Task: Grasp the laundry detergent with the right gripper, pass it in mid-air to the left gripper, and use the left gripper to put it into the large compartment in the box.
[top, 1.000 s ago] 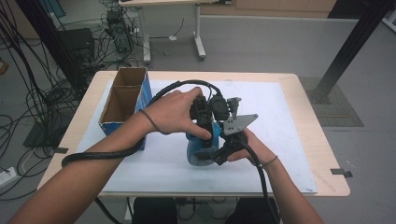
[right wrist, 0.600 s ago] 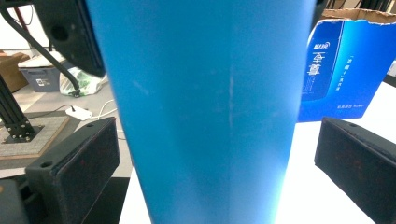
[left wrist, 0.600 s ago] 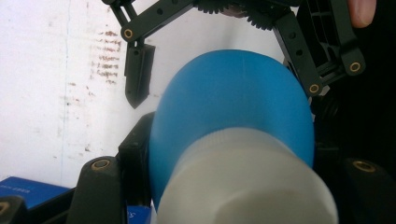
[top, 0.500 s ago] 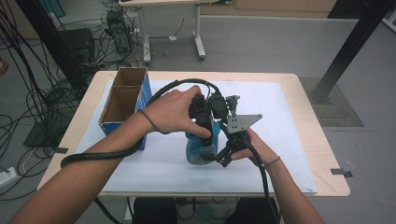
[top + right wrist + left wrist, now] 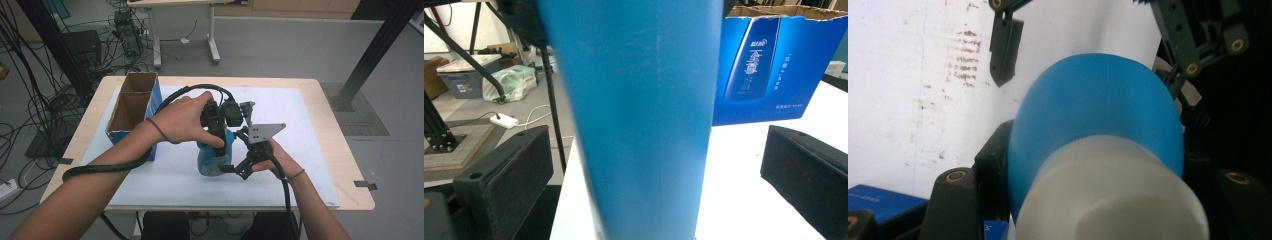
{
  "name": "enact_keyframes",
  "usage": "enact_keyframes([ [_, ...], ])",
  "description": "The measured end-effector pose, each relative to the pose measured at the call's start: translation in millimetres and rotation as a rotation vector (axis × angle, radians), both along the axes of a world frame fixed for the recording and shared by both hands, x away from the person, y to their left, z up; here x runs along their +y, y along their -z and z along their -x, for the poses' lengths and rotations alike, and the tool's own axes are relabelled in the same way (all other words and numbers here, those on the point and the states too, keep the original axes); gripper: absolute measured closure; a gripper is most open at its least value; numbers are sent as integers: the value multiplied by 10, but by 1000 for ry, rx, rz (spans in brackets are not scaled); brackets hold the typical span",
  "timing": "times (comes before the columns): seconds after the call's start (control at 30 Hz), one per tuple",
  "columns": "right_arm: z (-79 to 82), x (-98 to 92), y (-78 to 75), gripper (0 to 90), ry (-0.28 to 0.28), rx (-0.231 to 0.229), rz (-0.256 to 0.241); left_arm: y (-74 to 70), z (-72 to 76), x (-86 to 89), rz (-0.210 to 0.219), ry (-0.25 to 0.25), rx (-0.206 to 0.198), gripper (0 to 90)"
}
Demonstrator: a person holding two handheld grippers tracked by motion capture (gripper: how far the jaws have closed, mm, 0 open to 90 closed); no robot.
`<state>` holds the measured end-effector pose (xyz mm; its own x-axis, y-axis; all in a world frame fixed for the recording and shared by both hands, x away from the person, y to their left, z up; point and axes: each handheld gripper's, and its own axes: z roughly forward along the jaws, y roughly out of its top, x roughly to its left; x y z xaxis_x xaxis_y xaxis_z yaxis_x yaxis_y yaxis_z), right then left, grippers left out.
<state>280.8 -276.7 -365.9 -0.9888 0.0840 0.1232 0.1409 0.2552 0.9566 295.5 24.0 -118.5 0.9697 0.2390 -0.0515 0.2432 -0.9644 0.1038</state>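
We grip the upright blue plastic bottle (image 5: 214, 156) beside the open blue cardboard box (image 5: 131, 111): left gripper (image 5: 218, 117) clenched at its top; right gripper (image 5: 239, 169), now lower, released around its base

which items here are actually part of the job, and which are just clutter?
In play:
- blue bottle, white cap, upright on the table
- left gripper, clamped near the bottle's top
- right gripper, jaws apart around its lower body
- open blue carton, probably the destination

Lying about:
- white sheet
- cables and gear on the floor
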Motion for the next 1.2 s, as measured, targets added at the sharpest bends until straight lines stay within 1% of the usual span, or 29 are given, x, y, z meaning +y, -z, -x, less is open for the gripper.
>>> enact_keyframes([
  [0.07, 2, -41, -7, 4, -2, -1, -1, 0, -6, -2, 0, 1, 1, 374],
  [0.17, 23, -93, -17, 3, 9, 0, 6, -8, -3, -7, -2, 3, 1, 374],
  [0.37, 69, -232, -21, 3, 37, 4, 15, -9, -18, 13, 0, -4, 5, 374],
  [0.43, 94, -288, -31, 3, 49, -2, 18, -2, -17, 30, 7, 0, 2, 374],
  [0.5, 116, -358, -48, 3, 64, -5, 27, 4, -25, 33, 1, -3, 6, 374],
  [0.57, 142, -440, -68, 3, 84, -8, 37, 12, -27, 43, 2, -6, 8, 374],
  [0.63, 174, -538, -71, 3, 107, -7, 34, 18, -25, 56, 7, -6, 6, 374],
  [0.67, 192, -587, -75, 3, 119, -6, 35, 23, -38, 48, -1, -9, 13, 374],
  [0.7, 213, -636, -77, 3, 131, -6, 35, 29, -25, 64, 8, -9, 7, 374],
  [0.77, 260, -754, -81, 3, 156, -5, 43, 28, -28, 48, -5, -11, 9, 374],
  [0.8, 270, -777, -79, 3, 162, -4, 43, 32, -21, 57, 0, -13, 6, 374],
  [0.87, 308, -879, -79, 3, 183, -1, 51, 28, -22, 59, -3, -17, 9, 374],
  [0.93, 341, -956, -73, 2, 201, 1, 52, 17, -21, 70, 2, -18, 8, 374],
  [1.07, 415, -1115, -70, 2, 238, 7, 67, 3, -16, 69, -4, -21, 7, 374],
  [1.2, 511, -1277, -34, 3, 284, 17, 66, 4, -14, 68, -6, -27, 7, 373],
])
